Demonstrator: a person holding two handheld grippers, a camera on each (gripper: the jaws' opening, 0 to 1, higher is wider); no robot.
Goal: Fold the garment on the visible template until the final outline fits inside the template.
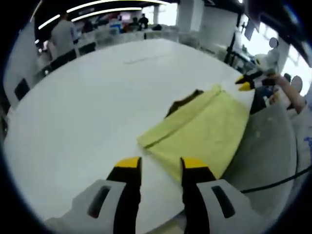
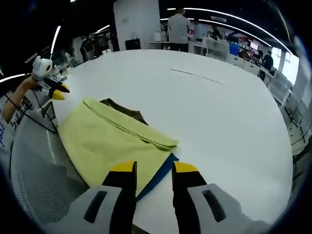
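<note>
Already folded to a compact yellow-green slab, the garment (image 1: 202, 134) lies on the white table (image 1: 87, 112), at about one o'clock from the left gripper (image 1: 161, 168) — its jaws stand parted and empty just short of the near corner, likely poised for another fold. Likewise the right gripper (image 2: 153, 170) hovers with jaws apart, holding nothing, over the cloth's near edge. Its view reveals a blue template (image 2: 158, 178) peeking out beneath — hidden in the left gripper view.
</note>
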